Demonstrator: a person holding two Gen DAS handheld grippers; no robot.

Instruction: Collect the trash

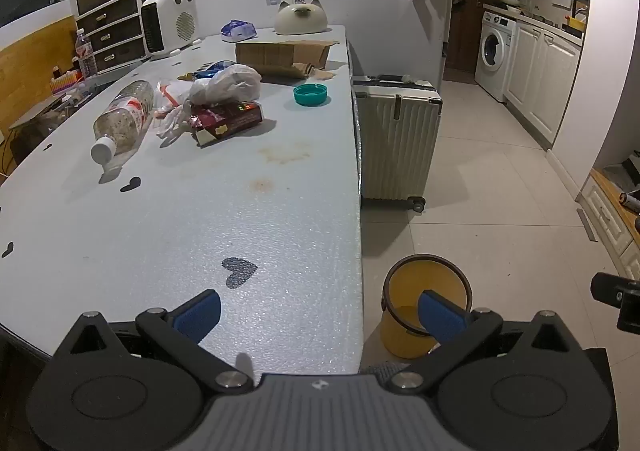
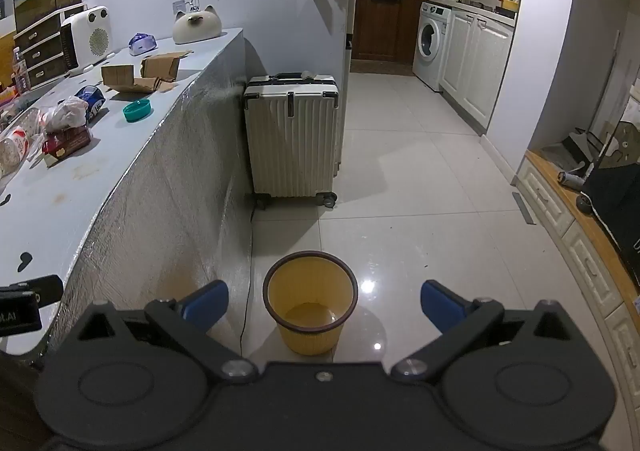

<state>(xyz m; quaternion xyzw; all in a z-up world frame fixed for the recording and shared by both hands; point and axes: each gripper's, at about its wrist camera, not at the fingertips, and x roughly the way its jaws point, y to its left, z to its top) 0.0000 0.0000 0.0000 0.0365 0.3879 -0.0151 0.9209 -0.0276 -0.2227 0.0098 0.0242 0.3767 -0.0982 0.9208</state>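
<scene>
Left gripper: fingers spread wide, holding nothing, low over the near end of the table. Right gripper: fingers spread wide too, holding nothing, above the floor just right of the table.

Yellow bin on the floor, right between the right fingers in that view, close to the table's side. Same bin seen behind the left gripper's right finger, near the table's right edge. No trash seen inside.

Trash well apart from both grippers, further along the table. Plastic bottle lying on its side at the left, white cap toward the near end. Just right of it, a dark red box with a crumpled white bag resting on top. Teal lid lying flat to the right of the box, near the table's right edge. Torn cardboard beyond the lid. Blue tissue pack and cat-shaped lamp at the far end by the wall. White heater at the far left.

White suitcase standing on the floor against the table's far right side, beyond the bin.
</scene>
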